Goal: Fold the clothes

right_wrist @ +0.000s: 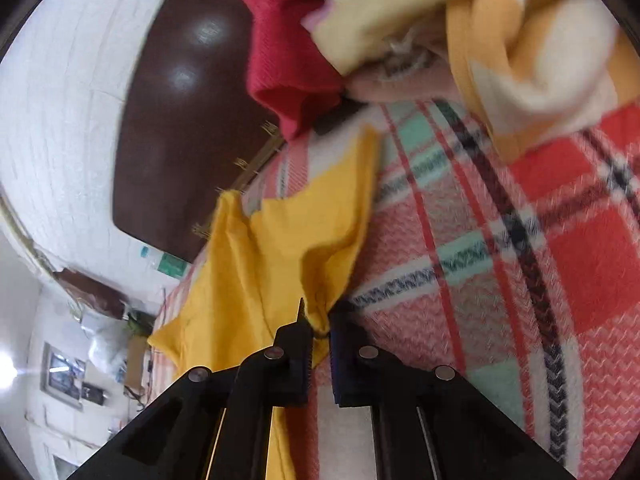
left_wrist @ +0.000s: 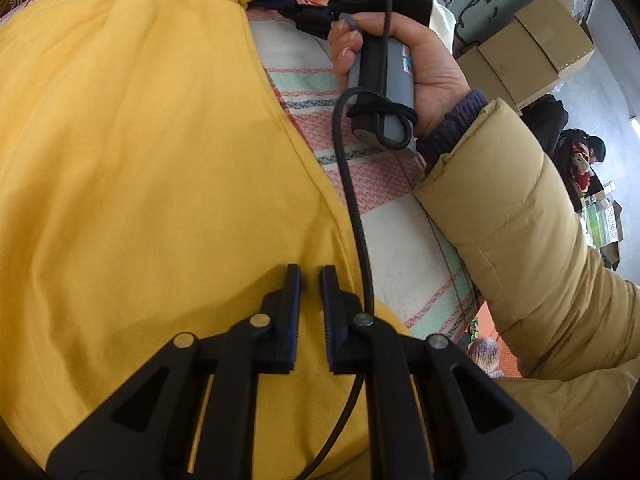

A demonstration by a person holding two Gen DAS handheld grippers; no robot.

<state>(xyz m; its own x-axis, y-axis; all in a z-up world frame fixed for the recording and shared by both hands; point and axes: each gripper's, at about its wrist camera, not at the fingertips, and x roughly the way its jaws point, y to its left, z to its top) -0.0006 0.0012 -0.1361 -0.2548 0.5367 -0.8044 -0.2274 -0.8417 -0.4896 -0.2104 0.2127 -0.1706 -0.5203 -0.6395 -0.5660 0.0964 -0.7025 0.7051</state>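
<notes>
Yellow shirt [left_wrist: 140, 140] spread on the plaid blanket [right_wrist: 500, 260]. Right gripper [right_wrist: 318, 320] pinching a bunched shirt edge, lifted. Left gripper [left_wrist: 310, 280] a little open over the cloth, holding nothing. Mid-fold, probably; next, carrying that edge across, laying it flat.

Matt yellow cloth garment [left_wrist: 140, 140]

A plain yellow garment [left_wrist: 140, 140] is seen spread over a plaid blanket [left_wrist: 384, 208] checked in pink-red, mint green and white, with thin black and red lines. The left tongs [left_wrist: 310, 276] are black with blue pads. A tan quilted sleeve [left_wrist: 520, 232] with a purple knit cuff is shown. A dark red knit cloth [right_wrist: 284, 40] and a cream-and-orange cloth [right_wrist: 540, 40] are seen beyond, against a dark brown headboard [right_wrist: 180, 120].
</notes>
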